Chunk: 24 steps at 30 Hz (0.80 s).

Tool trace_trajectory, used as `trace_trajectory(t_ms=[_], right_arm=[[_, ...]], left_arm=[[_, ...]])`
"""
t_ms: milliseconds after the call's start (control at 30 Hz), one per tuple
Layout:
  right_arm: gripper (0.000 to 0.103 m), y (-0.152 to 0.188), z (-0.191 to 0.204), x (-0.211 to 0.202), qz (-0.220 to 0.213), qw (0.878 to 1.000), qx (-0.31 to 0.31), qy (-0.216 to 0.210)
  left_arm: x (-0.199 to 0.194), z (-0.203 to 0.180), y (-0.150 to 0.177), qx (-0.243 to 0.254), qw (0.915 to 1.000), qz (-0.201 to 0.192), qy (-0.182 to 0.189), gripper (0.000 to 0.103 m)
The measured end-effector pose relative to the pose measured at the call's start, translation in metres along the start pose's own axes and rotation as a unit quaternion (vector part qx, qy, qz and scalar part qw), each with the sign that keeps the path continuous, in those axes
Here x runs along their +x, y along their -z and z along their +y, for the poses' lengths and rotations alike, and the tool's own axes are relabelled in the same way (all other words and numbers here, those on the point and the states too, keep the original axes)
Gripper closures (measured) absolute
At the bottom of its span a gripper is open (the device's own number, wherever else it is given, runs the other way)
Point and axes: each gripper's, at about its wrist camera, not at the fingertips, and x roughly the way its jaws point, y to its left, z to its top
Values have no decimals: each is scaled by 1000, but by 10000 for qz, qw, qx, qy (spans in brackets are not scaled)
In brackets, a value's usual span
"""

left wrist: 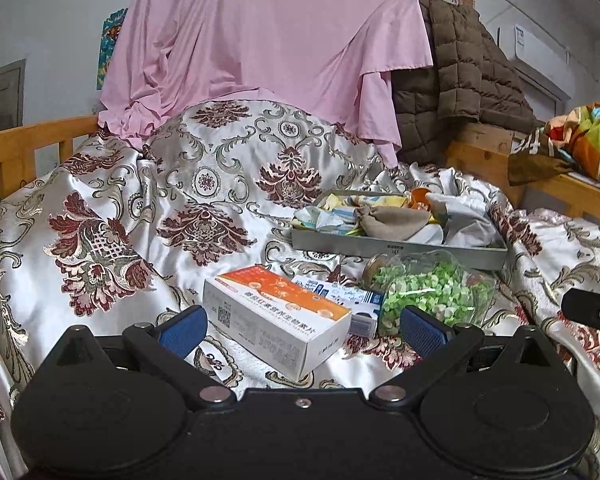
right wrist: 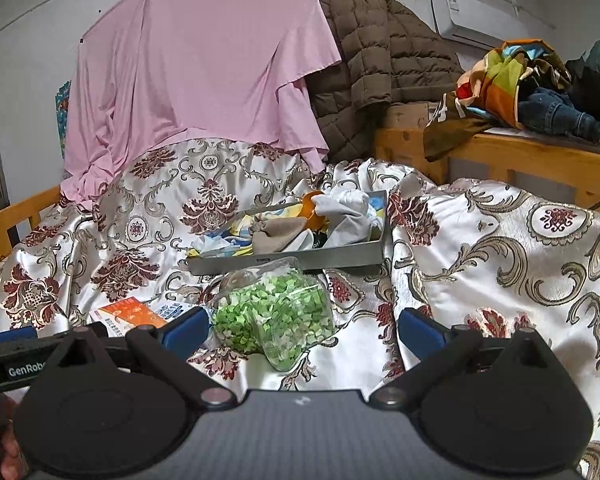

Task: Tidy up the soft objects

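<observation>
A grey tray [left wrist: 400, 246] [right wrist: 340, 258] lies on the patterned bedspread, filled with soft items: a beige pouch [left wrist: 392, 220] [right wrist: 278, 236], pale crumpled cloths [left wrist: 466, 216] [right wrist: 348, 206] and something orange [right wrist: 314, 208]. In front of it lies a clear bag of green pieces [left wrist: 428, 292] [right wrist: 272, 316]. A white and orange box [left wrist: 276, 316] [right wrist: 126, 314] and a blue and white box [left wrist: 340, 294] lie left of the bag. My left gripper [left wrist: 302, 330] is open just behind the orange box, holding nothing. My right gripper [right wrist: 302, 330] is open behind the green bag, also with nothing in it.
The floral satin bedspread [left wrist: 140, 220] covers a bed with wooden rails [left wrist: 28, 140] [right wrist: 520, 160]. A pink sheet [left wrist: 268, 40] and a brown quilted jacket [left wrist: 456, 72] hang behind. Colourful clothes [right wrist: 520, 84] are piled at the right. A hand [right wrist: 0, 448] shows at bottom left.
</observation>
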Motion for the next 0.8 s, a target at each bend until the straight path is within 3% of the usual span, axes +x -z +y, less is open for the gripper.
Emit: trace_trajectory(t_ms=[800], right_arm=[[0, 16, 1, 18, 396, 9991, -78, 87]], left_arm=[[8, -6, 9, 219, 9996, 200, -31, 1]])
